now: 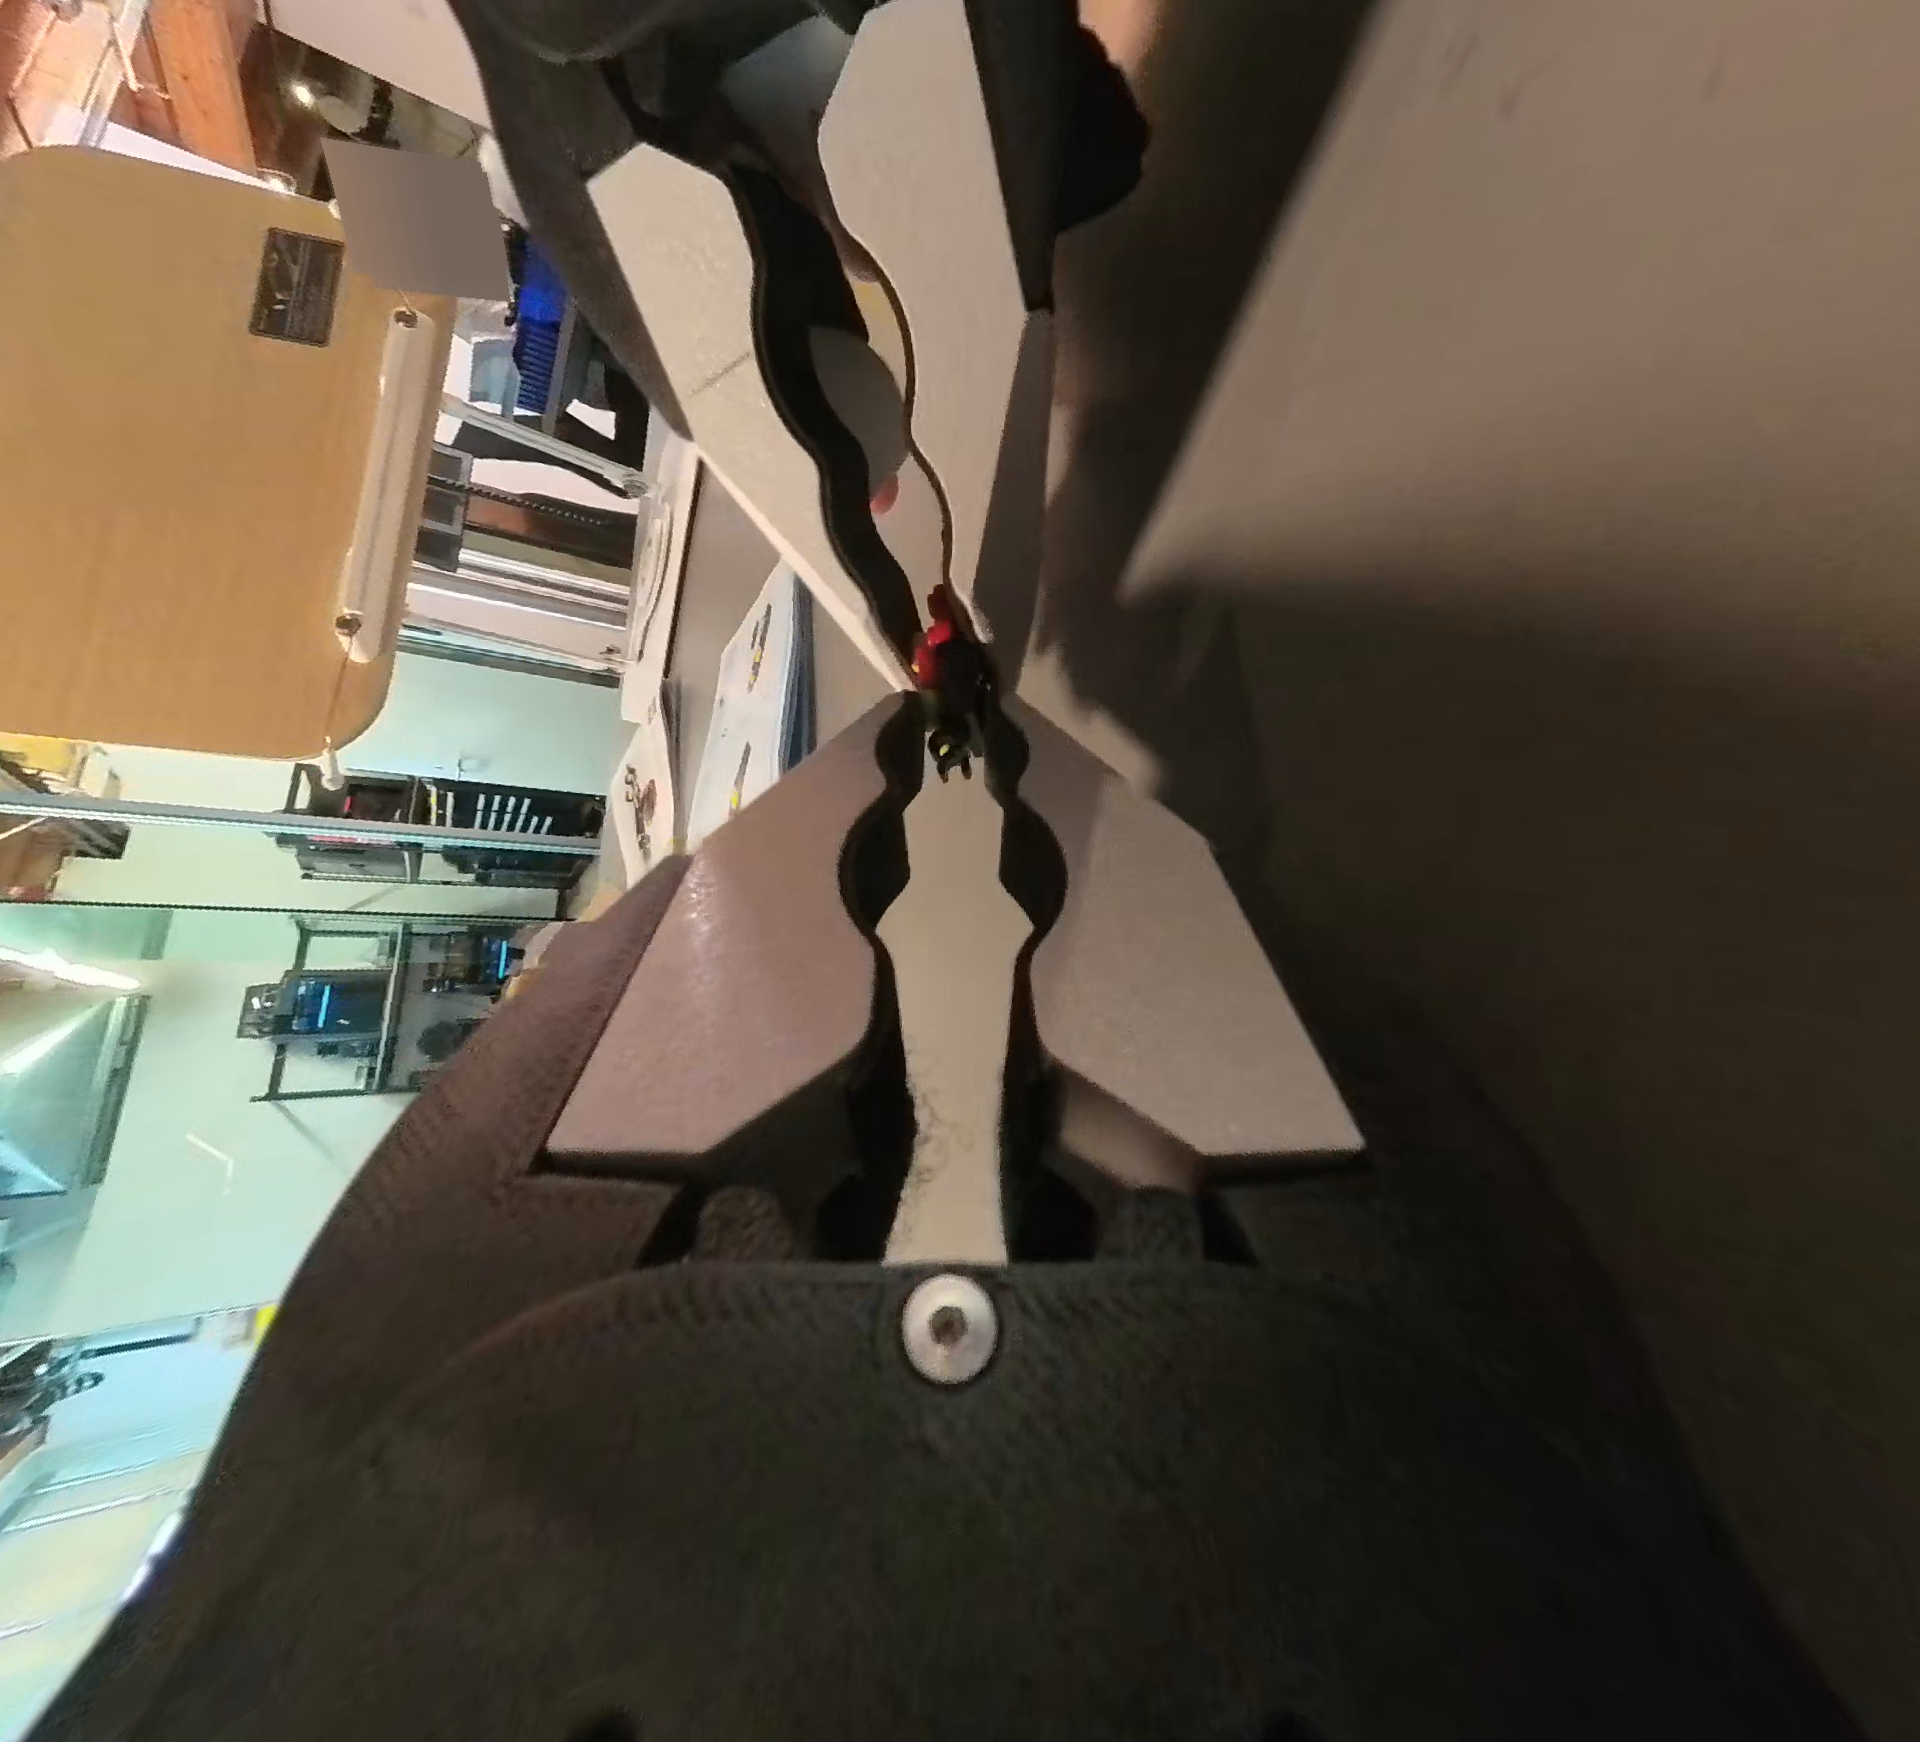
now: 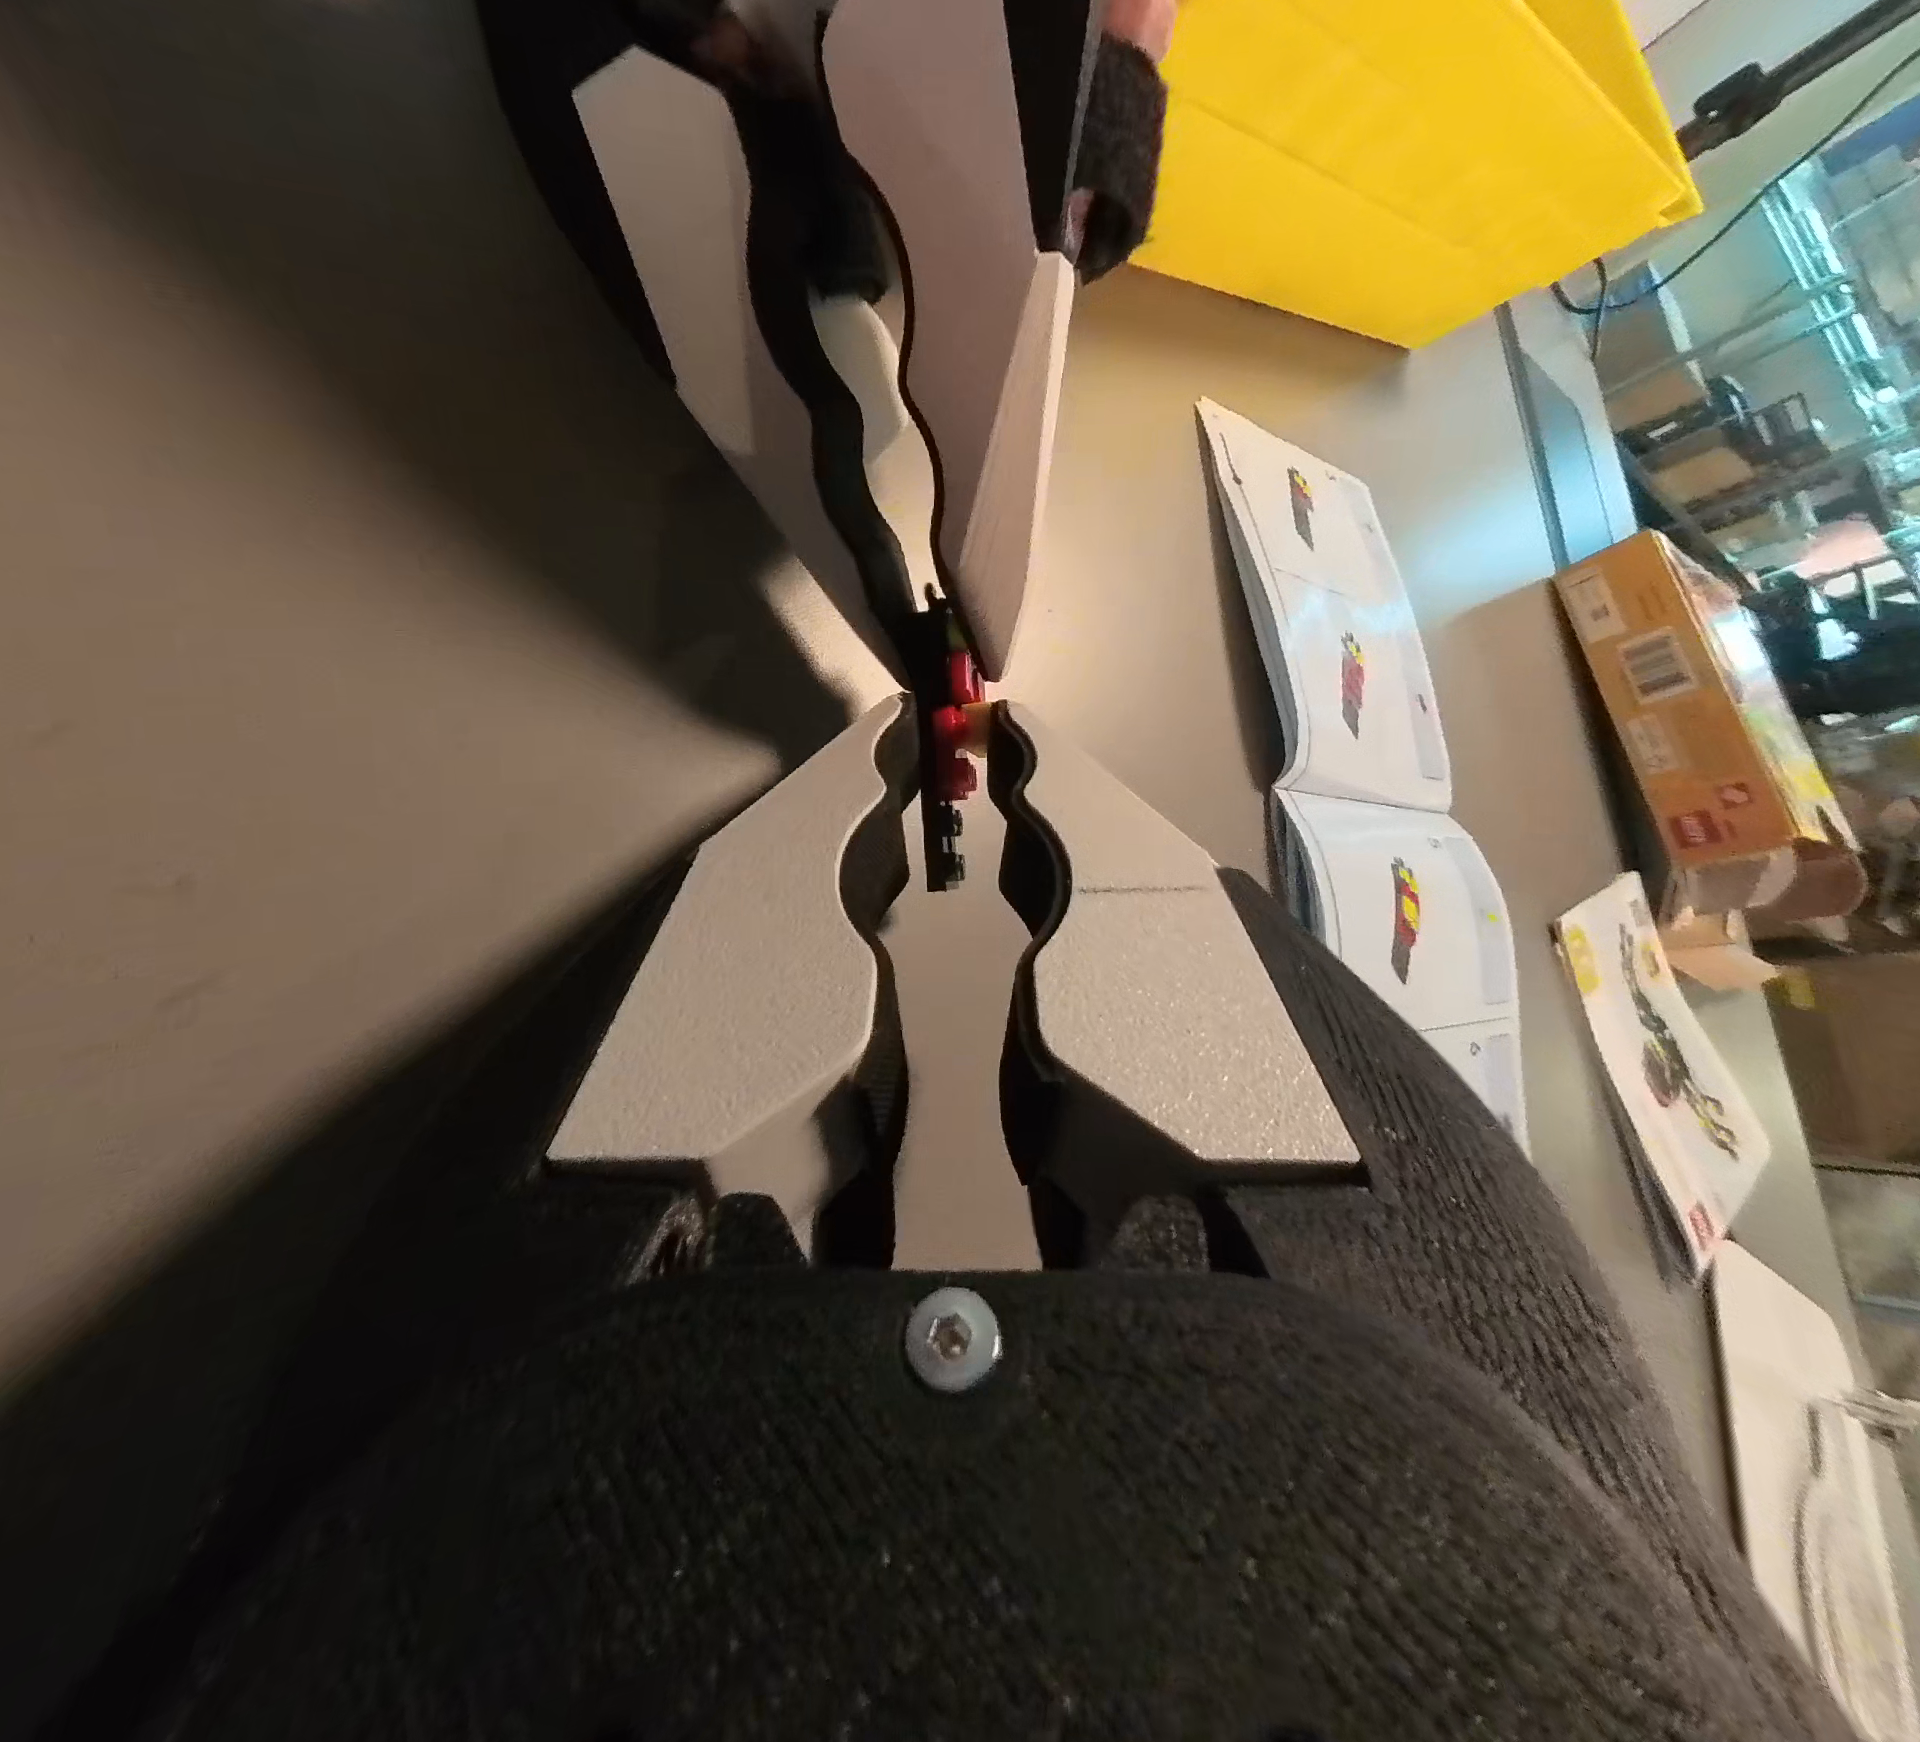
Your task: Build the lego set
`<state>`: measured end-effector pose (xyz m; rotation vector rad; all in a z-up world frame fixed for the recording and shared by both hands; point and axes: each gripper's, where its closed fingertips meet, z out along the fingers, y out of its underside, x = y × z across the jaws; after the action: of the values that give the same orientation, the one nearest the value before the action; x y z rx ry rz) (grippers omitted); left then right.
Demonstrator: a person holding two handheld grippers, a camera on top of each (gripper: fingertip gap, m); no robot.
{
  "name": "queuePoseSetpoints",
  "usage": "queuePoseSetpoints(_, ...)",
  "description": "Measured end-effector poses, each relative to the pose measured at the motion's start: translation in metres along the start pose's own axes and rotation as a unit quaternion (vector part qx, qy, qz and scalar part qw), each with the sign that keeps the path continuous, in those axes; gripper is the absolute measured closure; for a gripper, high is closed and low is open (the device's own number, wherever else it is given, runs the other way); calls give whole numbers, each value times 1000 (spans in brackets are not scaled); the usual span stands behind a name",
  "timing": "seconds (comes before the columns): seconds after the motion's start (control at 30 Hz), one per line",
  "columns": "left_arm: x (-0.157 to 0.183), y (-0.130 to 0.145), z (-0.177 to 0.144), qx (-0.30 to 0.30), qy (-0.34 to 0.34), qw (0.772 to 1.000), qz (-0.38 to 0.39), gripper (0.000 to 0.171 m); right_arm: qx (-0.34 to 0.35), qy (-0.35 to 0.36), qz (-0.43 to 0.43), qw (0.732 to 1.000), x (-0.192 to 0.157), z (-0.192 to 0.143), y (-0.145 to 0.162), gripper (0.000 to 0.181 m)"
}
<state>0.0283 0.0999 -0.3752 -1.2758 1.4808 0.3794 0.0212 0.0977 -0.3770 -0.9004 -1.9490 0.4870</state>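
Roughly, left to right —
Left gripper (image 1: 951, 736): closed on the black end of the small lego assembly (image 2: 223, 757), held in the air between both tools, tip to tip.
Lego assembly: thin black plate with red bricks and a yellowish piece stacked on it; only a small cluster.
Right gripper (image 2: 951, 757): fingers pinched onto the red-and-yellow end of the same assembly.
Progress: early, I judge; a few bricks joined, a piece seemingly being pressed home, most of the model left.
Instruction booklet (image 2: 1361, 757): open flat on the table (image 2: 1143, 362), right of the grippers.
Yellow bin (image 2: 1382, 82): far side of table, contents hidden.
Cardboard box (image 2: 1694, 716): right edge, lying on its side; contents can't be told.
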Motion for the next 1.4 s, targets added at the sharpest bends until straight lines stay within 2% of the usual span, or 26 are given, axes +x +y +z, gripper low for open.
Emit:
queuePoseSetpoints(0.37,-3,1,1,0,-9,1000,-4,162,23,10,36,999,3,0,-2,164)
queuePoseSetpoints(0.8,-5,0,-2,5,-19,1000,4,162,9,42,-56,998,5,-5,-1,171)
queuePoseSetpoints(0.97,-3,-3,-3,5,-27,999,45,161,-2,37,-71,997,1,-6,-1,171)
queuePoseSetpoints(1.17,8,-4,-3,8,-1,999,53,161,-28,22,-105,994,-7,-5,4,172)
queuePoseSetpoints(1.4,0,-8,-5,39,13,999,-27,162,30,0,-2,1000,-3,-8,-4,169)
